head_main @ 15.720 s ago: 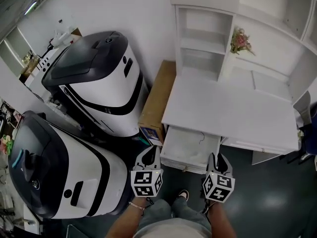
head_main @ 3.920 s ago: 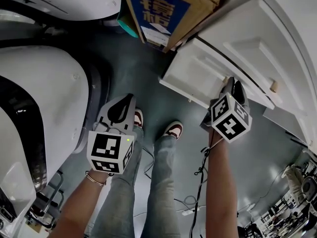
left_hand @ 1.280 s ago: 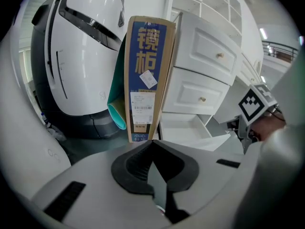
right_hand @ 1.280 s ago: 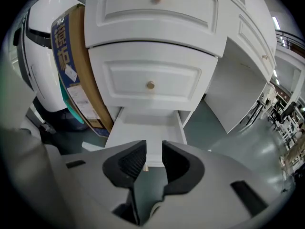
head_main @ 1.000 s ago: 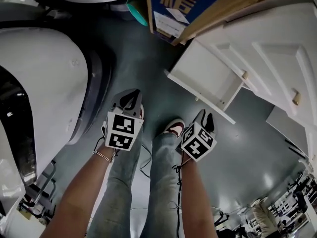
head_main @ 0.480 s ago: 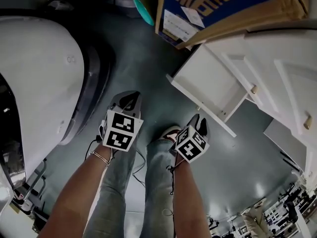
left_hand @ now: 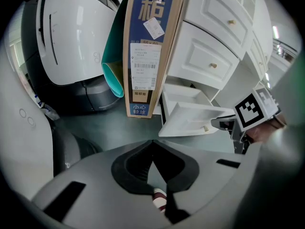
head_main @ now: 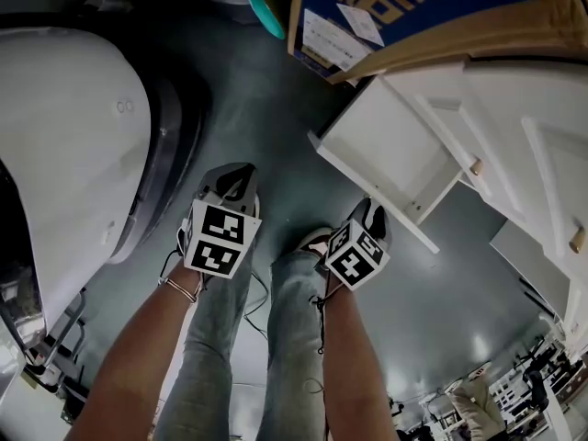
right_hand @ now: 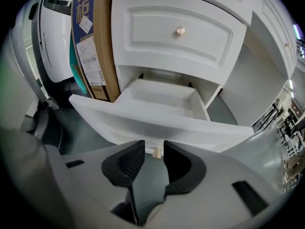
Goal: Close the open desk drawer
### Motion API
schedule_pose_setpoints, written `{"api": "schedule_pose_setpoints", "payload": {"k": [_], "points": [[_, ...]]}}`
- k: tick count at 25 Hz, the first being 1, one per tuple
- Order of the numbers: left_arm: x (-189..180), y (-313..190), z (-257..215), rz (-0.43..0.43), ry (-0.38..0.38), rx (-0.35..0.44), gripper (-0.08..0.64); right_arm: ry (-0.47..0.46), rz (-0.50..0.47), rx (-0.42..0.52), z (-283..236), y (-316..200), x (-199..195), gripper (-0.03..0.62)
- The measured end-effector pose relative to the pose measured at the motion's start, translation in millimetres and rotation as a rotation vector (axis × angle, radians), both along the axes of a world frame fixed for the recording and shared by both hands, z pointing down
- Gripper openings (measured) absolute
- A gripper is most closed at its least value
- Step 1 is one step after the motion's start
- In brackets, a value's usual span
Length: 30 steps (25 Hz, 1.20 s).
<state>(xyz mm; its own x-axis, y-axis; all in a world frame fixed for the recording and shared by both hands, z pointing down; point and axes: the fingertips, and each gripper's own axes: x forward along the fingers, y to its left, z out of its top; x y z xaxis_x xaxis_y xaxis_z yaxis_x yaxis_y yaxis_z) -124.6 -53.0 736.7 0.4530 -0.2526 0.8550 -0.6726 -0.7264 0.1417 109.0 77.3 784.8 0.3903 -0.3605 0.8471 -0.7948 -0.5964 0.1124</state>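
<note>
Under the desk [right_hand: 200, 13], the drawer [right_hand: 157, 123] stood pulled out. The right gripper [right_hand: 152, 148] had sunk to its front, jaws just spread wide about the knob [right_hand: 156, 152] without touching it, seemingly ready to push. The left gripper [left_hand: 152, 144] hung empty, jaws together.

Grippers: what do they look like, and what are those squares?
The left gripper and right gripper are grey plastic with black pads, each topped by a white cube of black square markers. A black cable runs along the right arm; a bracelet circles the left wrist.
</note>
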Motion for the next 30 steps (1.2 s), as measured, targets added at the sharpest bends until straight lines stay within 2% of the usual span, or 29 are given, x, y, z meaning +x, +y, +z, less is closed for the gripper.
{"api": "schedule_pose_setpoints", "payload": {"k": [13, 30], "points": [[2, -3, -4, -0.014, 0.012, -0.002, 0.012, -0.023, 0.124, 0.068, 0, -4, 5, 0.133], [9, 0, -6, -0.028, 0.023, -0.01, 0.012, -0.024, 0.117, 0.073, -1, -31, 33, 0.133]]}}
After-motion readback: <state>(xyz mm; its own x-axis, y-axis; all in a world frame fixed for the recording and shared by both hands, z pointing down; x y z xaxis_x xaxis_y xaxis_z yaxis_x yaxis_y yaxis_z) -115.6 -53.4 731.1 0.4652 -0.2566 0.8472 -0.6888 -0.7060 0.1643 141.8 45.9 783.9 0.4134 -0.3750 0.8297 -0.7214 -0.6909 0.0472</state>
